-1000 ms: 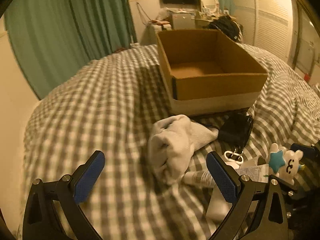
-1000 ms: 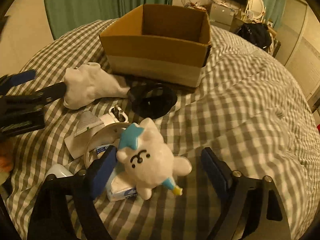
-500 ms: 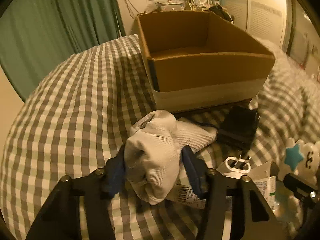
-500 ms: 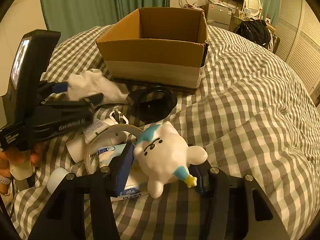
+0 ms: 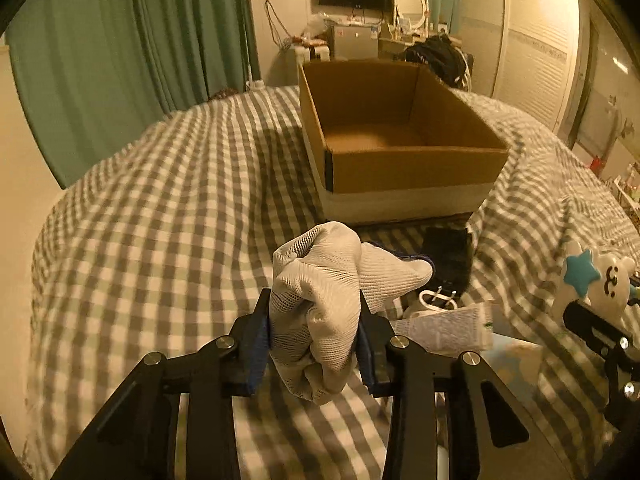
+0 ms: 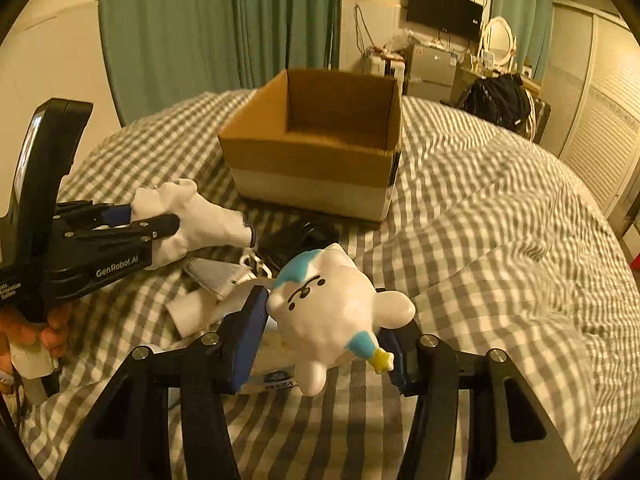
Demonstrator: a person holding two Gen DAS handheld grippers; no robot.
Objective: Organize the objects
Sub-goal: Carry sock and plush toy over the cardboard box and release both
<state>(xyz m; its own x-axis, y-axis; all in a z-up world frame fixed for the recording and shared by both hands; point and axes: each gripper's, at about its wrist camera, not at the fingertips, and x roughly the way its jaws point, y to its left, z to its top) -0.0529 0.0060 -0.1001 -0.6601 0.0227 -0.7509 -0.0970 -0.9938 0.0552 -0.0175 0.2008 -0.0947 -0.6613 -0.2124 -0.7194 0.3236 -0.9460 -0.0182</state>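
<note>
Left gripper [image 5: 314, 330] closing, bunched glove [image 5: 320, 304] between pads: soft, light. Right gripper [image 6: 326, 334] clamps smooth toy [image 6: 332, 312] (possibly slippery) mid-body.

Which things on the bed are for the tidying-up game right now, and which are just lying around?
In the job:
- left gripper, jaws closing on the white glove
- right gripper, clamped on the white bear toy
- open cardboard box

Just lying about:
- white plug
- black pouch
- crinkly packet
- checked bedcover
</note>
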